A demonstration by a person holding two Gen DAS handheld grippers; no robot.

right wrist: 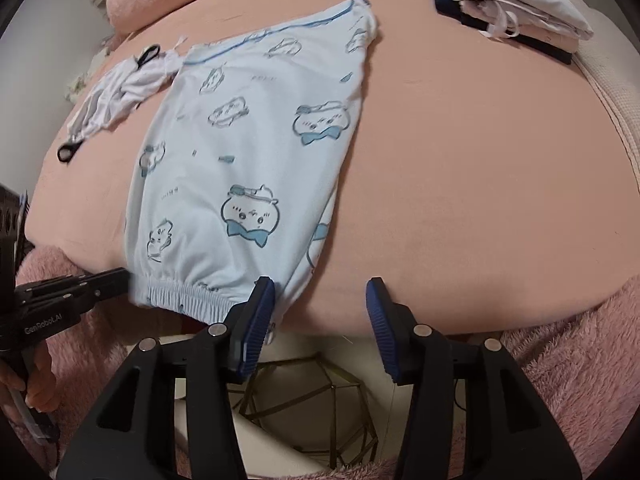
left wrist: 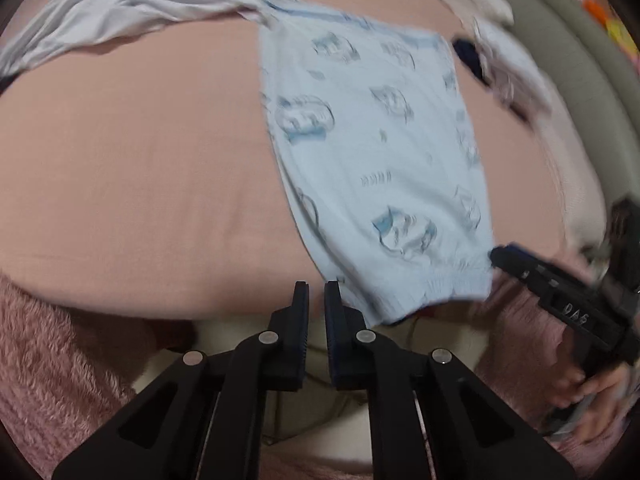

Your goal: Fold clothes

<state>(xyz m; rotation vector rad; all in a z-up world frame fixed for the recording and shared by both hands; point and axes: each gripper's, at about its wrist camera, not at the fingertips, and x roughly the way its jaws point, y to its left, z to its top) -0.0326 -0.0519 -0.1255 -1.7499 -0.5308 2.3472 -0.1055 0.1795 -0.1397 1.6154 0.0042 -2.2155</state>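
Left wrist view: the left claw is nearly closed at the elastic hem of the blue pyjama piece, lying flat on the bed; the right claw gapes empty beside that hem.

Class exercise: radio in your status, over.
Left claw shut, empty. Right claw open at the light blue printed pants waistband. Nothing blocking.

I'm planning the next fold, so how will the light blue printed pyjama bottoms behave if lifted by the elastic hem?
The pyjama bottoms look like thin, soft knit lying flat on the pink sheet, so they will probably drape limply rather than hold shape. The gathered elastic hem is thicker and should give a firmer hold. They seem light and may slide easily when pulled.
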